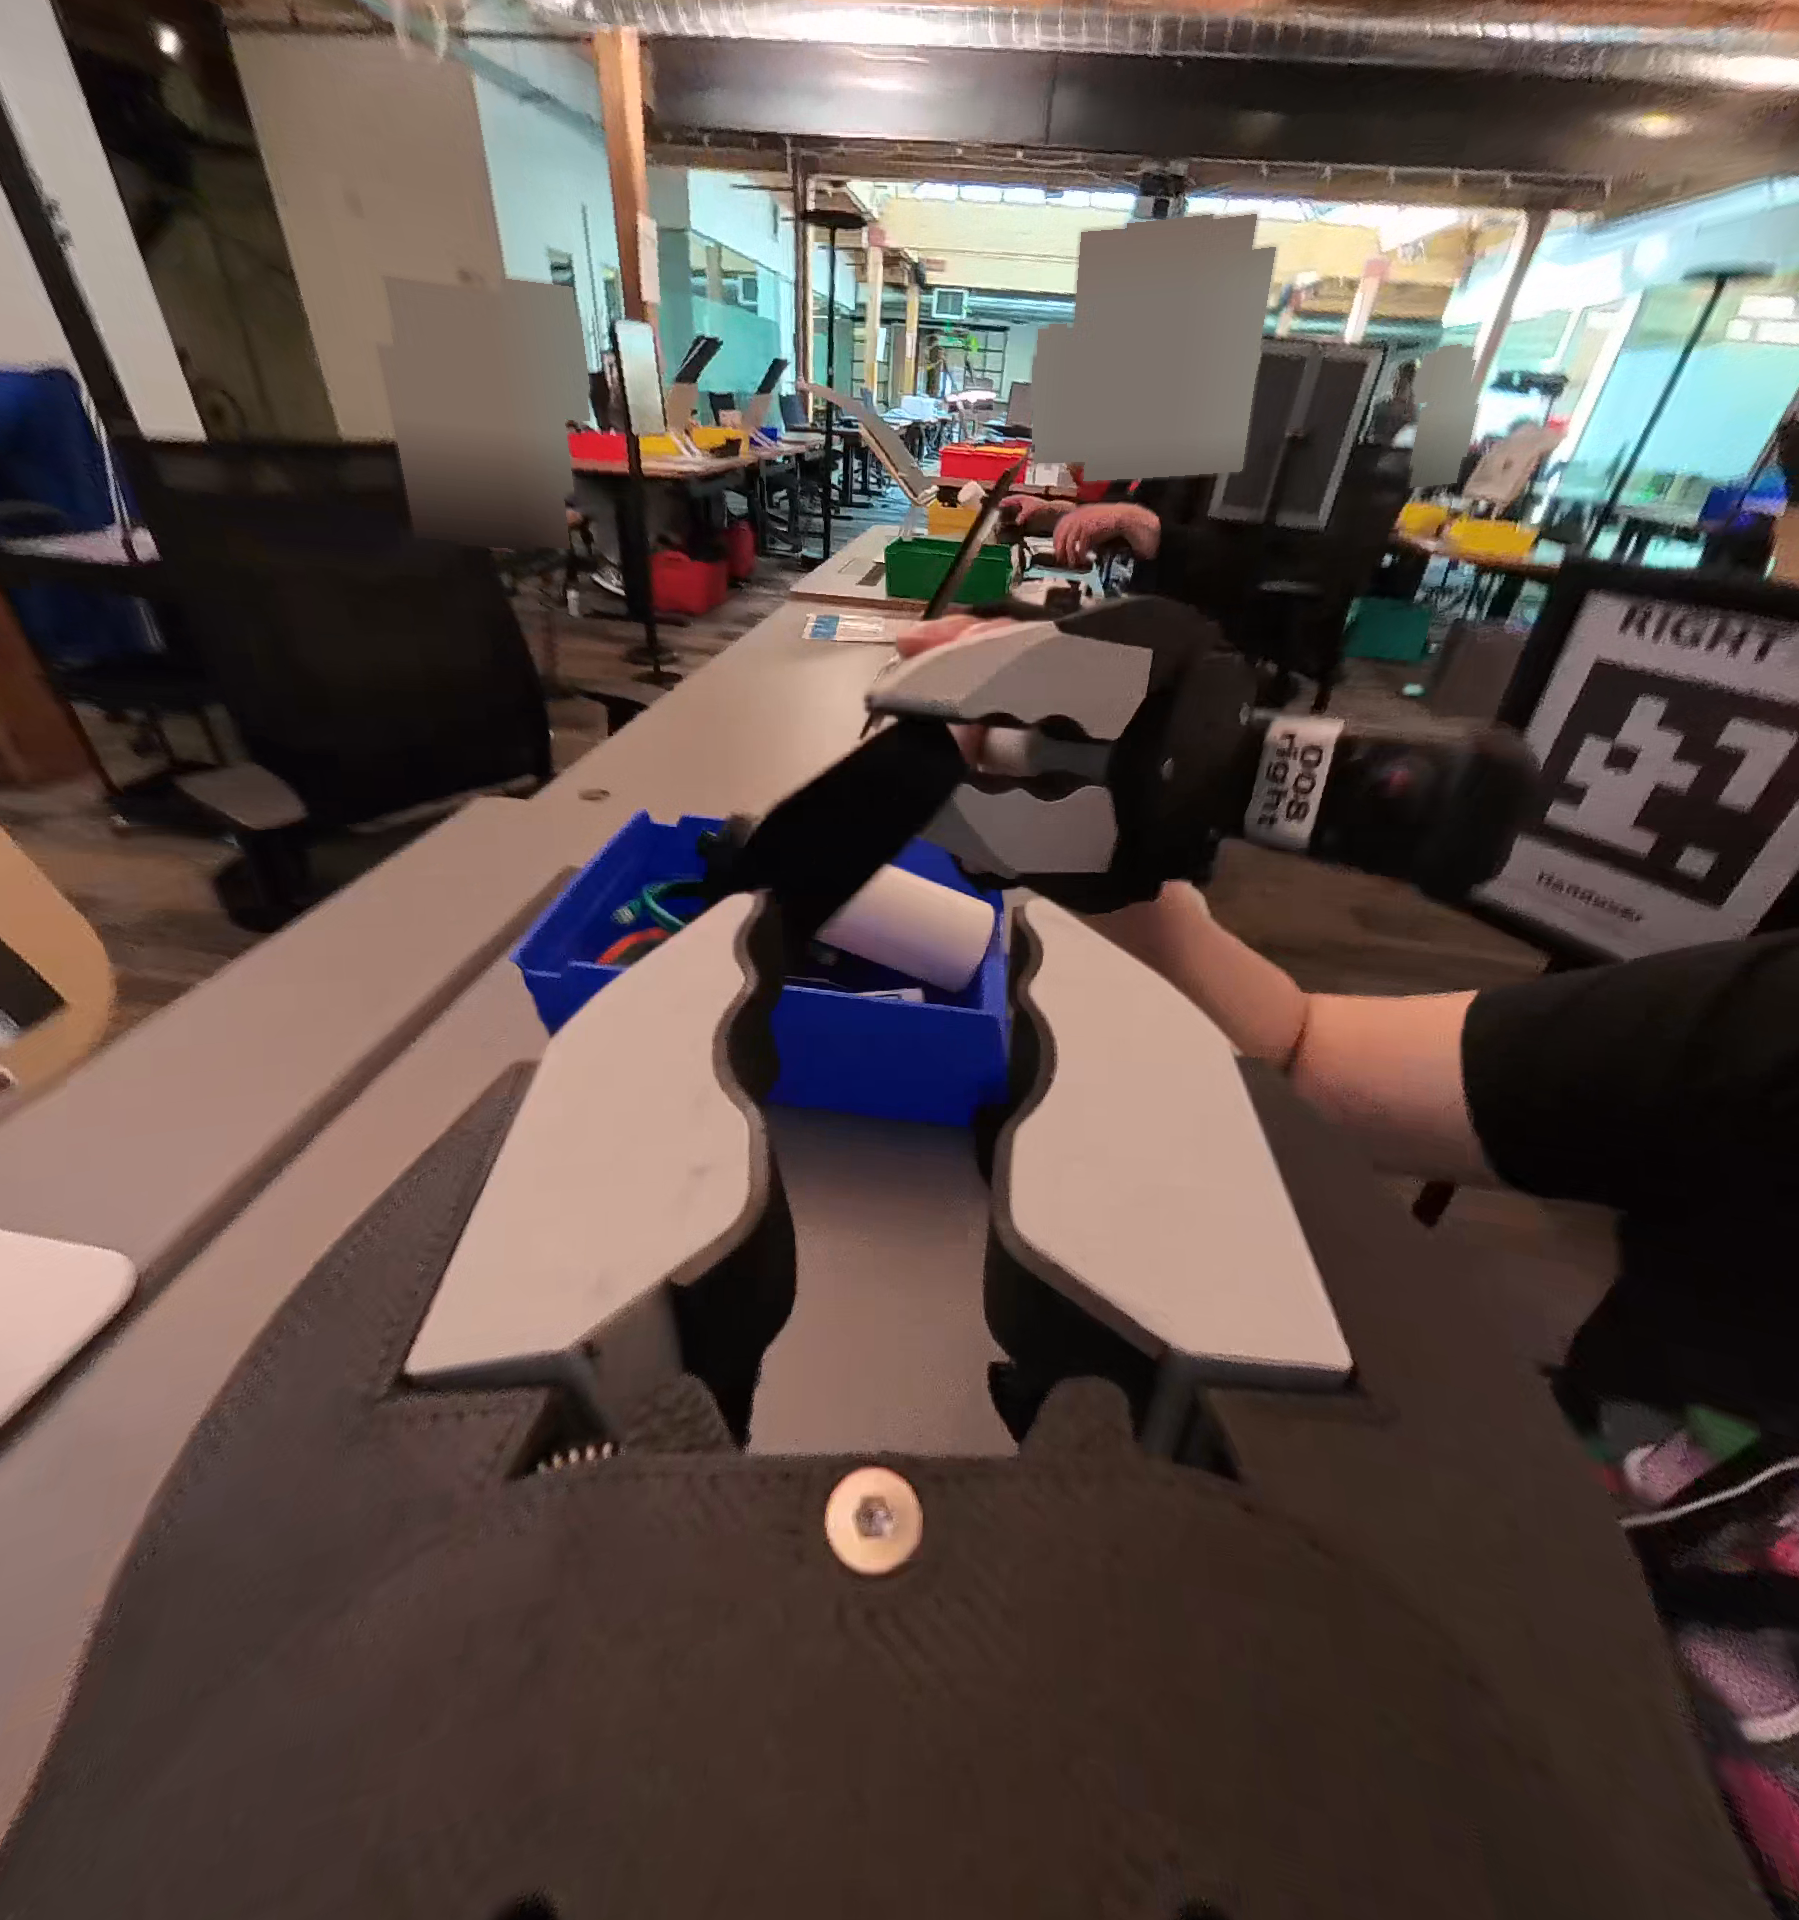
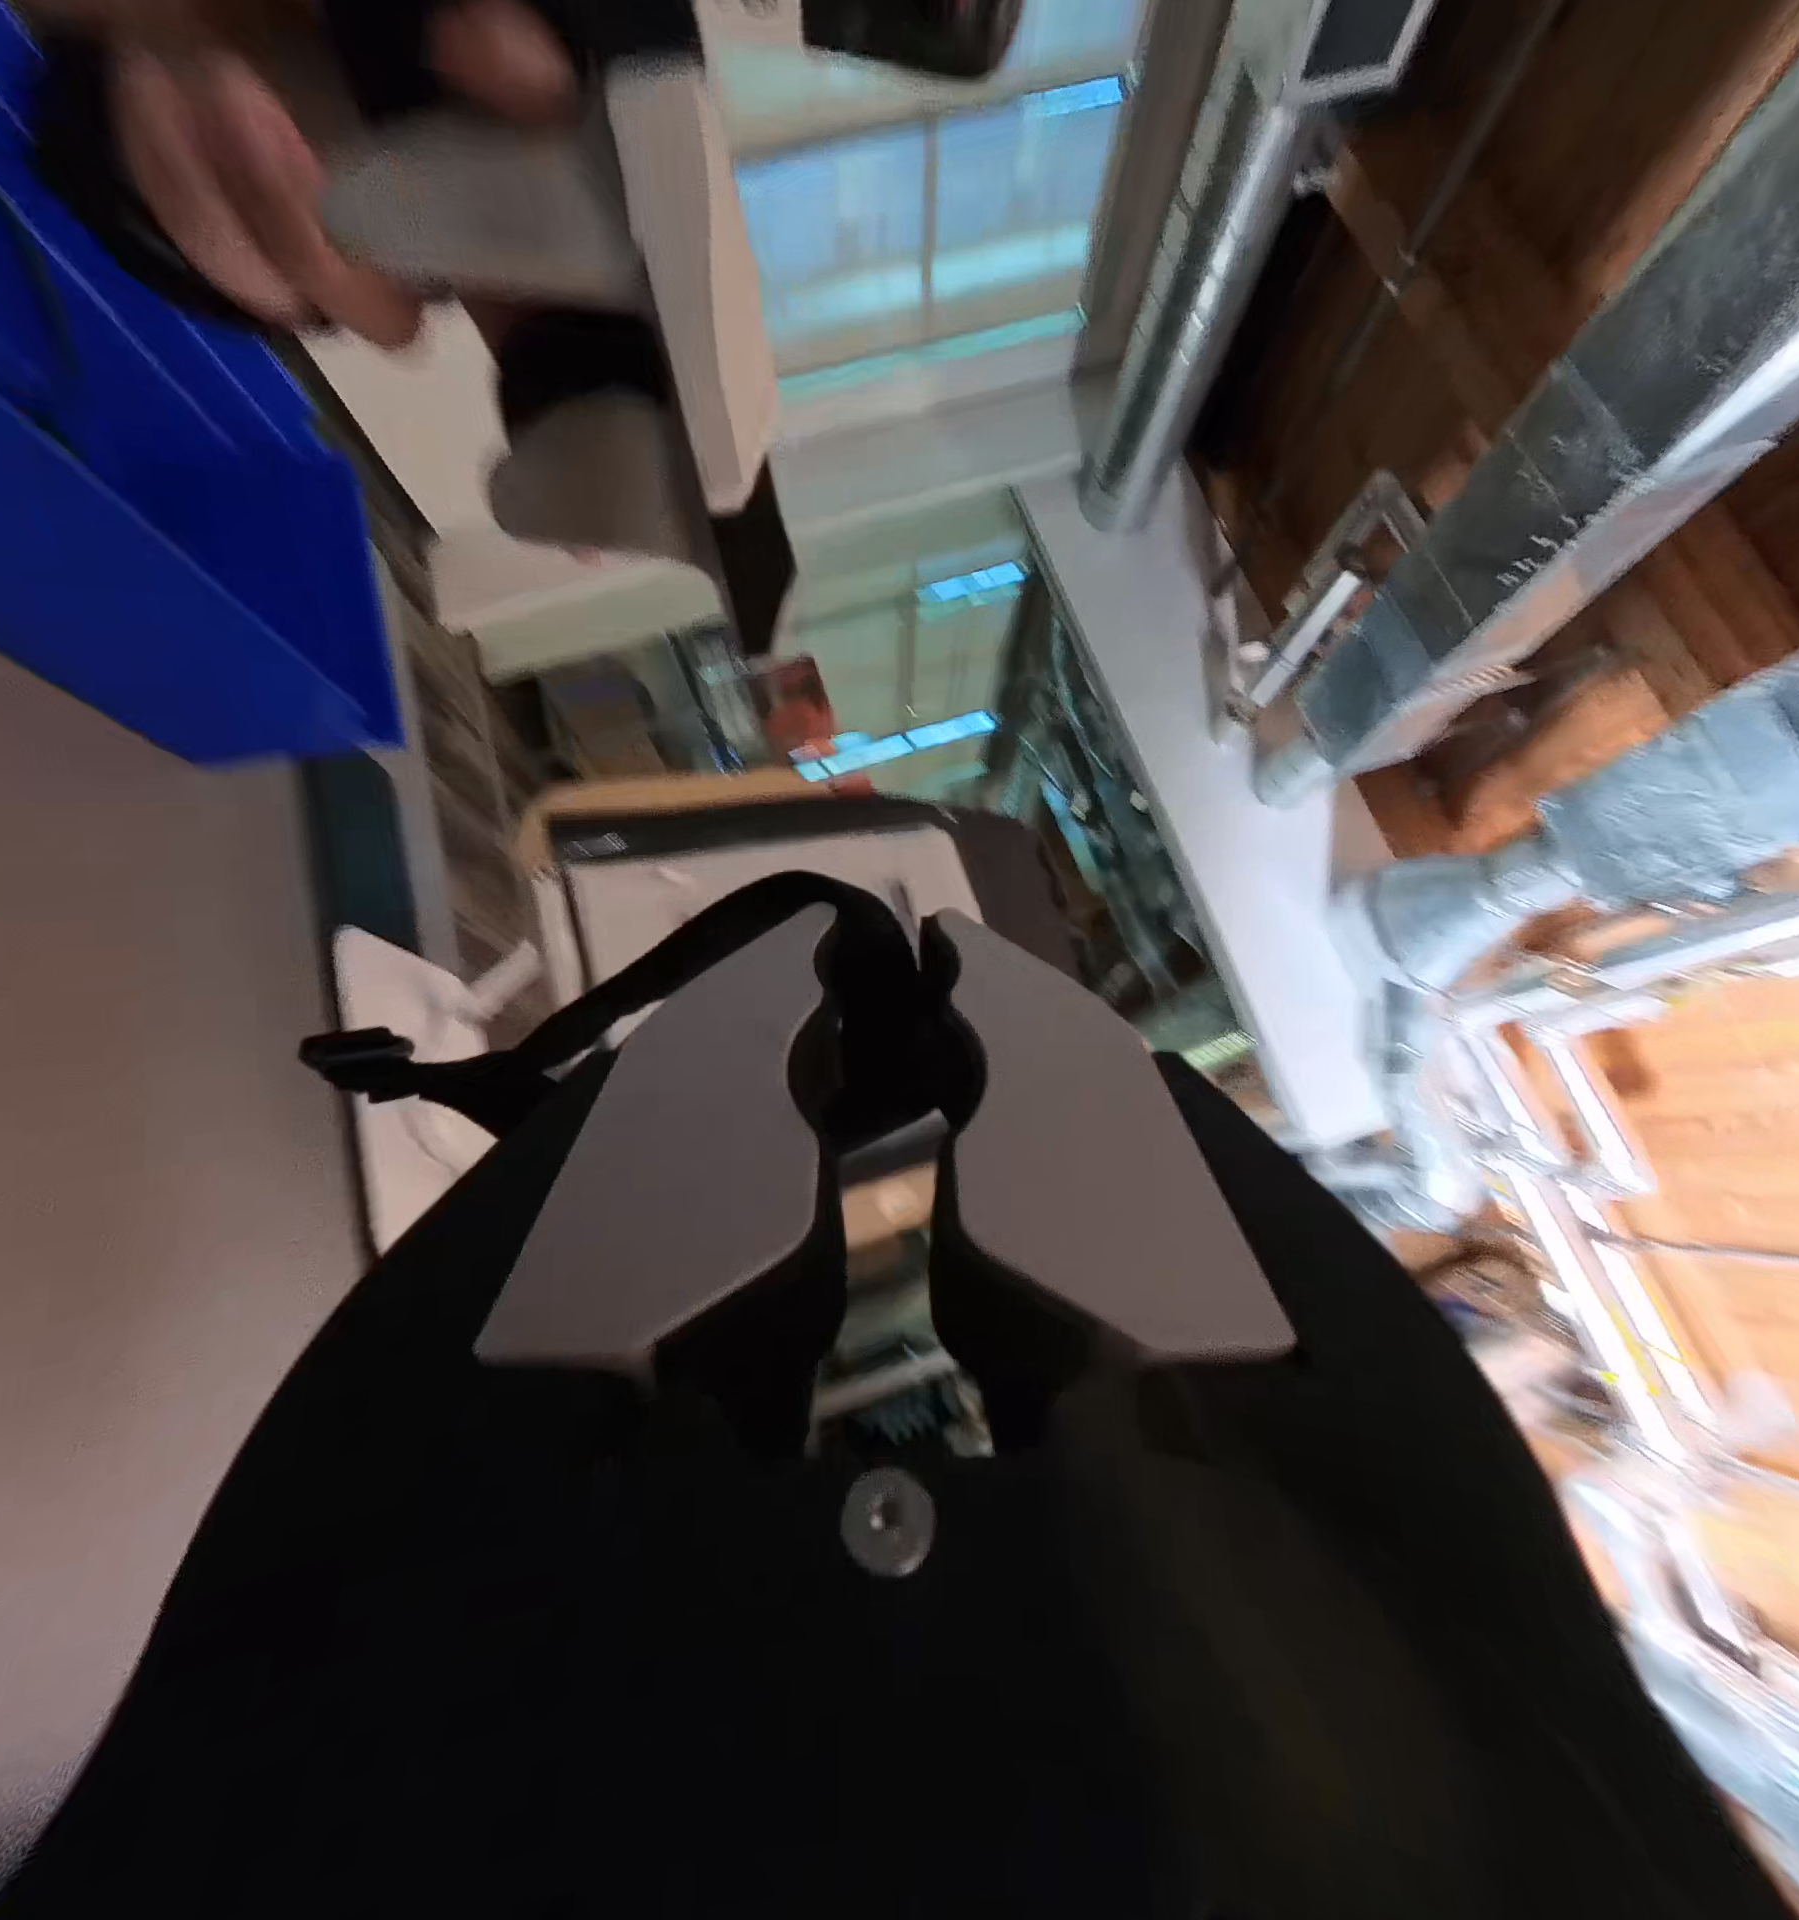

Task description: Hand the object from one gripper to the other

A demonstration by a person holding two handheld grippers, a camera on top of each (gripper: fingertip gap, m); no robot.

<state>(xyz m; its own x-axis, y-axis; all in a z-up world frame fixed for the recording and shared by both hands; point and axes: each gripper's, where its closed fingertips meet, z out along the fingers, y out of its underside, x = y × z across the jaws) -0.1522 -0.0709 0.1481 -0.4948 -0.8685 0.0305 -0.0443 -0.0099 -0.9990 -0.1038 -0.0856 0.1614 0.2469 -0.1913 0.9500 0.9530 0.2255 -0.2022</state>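
My right gripper [image 1: 942, 764] is shut on a black strap [image 1: 853, 821] and holds it in the air above the blue bin [image 1: 874, 1049]. The strap's wide end hangs down and left, reaching just past my left fingertips; a thin end sticks up behind the right gripper. My left gripper [image 1: 890, 935] is open and empty, its jaws spread just below and in front of the strap's lower end. In the right wrist view the right gripper [image 2: 879, 935] pinches the strap [image 2: 708, 961], which runs left to a buckle [image 2: 355, 1049]. The left gripper [image 2: 479, 208] shows blurred at the top.
The blue bin holds a white roll [image 1: 910, 925] and coloured cables [image 1: 656, 904] on a long grey table [image 1: 303, 1039]. A black-and-white marker board [image 1: 1695, 769] stands at the right. The person's arm [image 1: 1394, 1070] reaches in from the right. A black chair [image 1: 355, 665] stands left of the table. There is about 6 centimeters between the tips of the two grippers.
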